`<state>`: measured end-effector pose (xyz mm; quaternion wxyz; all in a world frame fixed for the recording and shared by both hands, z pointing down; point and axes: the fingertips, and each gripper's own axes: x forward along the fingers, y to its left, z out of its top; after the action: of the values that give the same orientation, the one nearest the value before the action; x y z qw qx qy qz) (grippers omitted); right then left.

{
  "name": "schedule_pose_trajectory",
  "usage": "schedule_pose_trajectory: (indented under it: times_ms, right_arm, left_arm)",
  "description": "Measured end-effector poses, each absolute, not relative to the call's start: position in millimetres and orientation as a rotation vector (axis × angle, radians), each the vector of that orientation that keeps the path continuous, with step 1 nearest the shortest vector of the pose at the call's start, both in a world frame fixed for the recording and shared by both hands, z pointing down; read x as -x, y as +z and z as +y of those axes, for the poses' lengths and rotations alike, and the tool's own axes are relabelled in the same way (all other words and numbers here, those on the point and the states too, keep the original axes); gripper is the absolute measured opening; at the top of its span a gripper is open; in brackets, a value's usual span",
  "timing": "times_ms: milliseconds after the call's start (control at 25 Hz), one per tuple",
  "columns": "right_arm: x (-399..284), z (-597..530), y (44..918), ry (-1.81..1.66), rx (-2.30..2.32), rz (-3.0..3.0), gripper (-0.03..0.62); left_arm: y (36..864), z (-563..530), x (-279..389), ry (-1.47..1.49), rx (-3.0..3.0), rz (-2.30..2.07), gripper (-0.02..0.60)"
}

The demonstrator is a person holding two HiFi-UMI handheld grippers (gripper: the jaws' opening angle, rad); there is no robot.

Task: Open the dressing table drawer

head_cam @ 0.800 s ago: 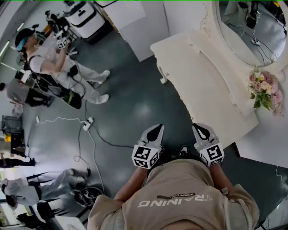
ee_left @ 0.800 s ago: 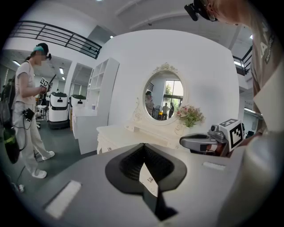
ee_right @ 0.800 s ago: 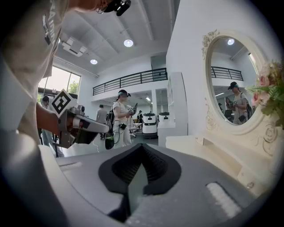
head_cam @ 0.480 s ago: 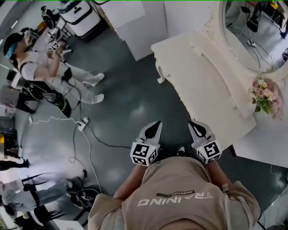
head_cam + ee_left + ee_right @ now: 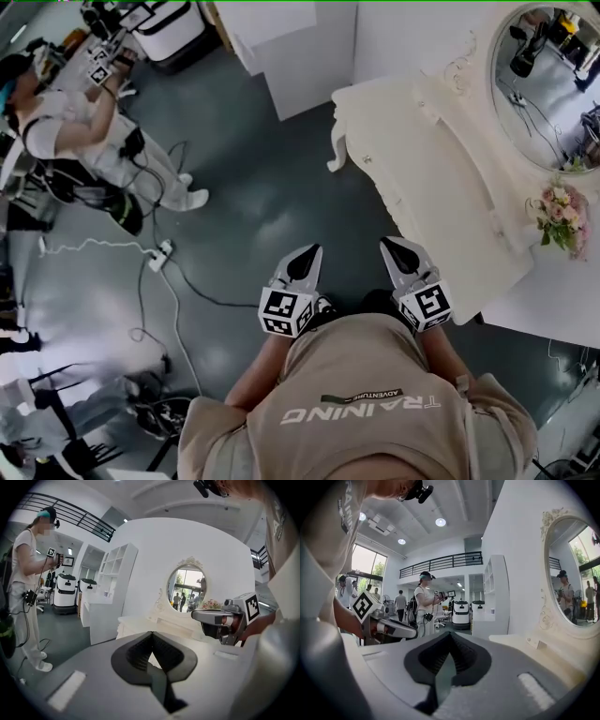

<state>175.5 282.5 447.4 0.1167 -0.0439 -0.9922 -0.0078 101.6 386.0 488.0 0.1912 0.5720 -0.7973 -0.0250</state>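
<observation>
The cream carved wooden dressing table (image 5: 441, 187) is seen ahead-right, well apart; the right gripper (image 5: 392, 246) is placed nearer than the left gripper (image 5: 309, 253); both jaws are closed, empty.

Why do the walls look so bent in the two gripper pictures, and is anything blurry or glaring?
Left gripper view: the wide-angle lens bulges the white wall and darkens the corners; the left gripper, close to the lens, looks soft. Right gripper view: same bending, seen on the mirror; ceiling lights glare. Head view: pale sheen on the floor; the dressing table is fairly sharp.
</observation>
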Motion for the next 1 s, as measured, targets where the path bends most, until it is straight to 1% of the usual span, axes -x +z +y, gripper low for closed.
schedule_pose_trajectory:
  times_ms: [120, 320, 480, 680, 840, 1000]
  right_arm:
    - [-159.6, 305.2, 455.2, -0.001, 0.120, -2.873, 0.003]
    - [-136.4, 324.0, 485.2, 0.035, 0.147, -2.814, 0.003]
    - [-109.9, 302.1, 496.6, 0.046, 0.182, -2.814, 0.003]
    - [-72.8, 285.5, 516.9, 0.089, 0.217, -2.784, 0.003]
    - [-25.1, 262.6, 527.4, 0.131, 0.239, -2.799, 0.003]
    - [30.3, 214.6, 515.7, 0.090, 0.240, -2.867, 0.003]
  left_arm:
    - [492.8, 405.7, -78.5, -0.060, -1.603, -2.228, 0.018]
    - [517.4, 421.7, -58.6, -0.072, -1.605, -2.200, 0.018]
    - [531.5, 400.5, -40.0, -0.072, -1.571, -2.182, 0.018]
    - [525.5, 388.6, -5.0, -0.034, -1.528, -2.197, 0.018]
    - [531.2, 386.7, 38.3, 0.035, -1.445, -2.203, 0.018]
    - [521.7, 349.4, 85.3, 0.099, -1.451, -2.216, 0.018]
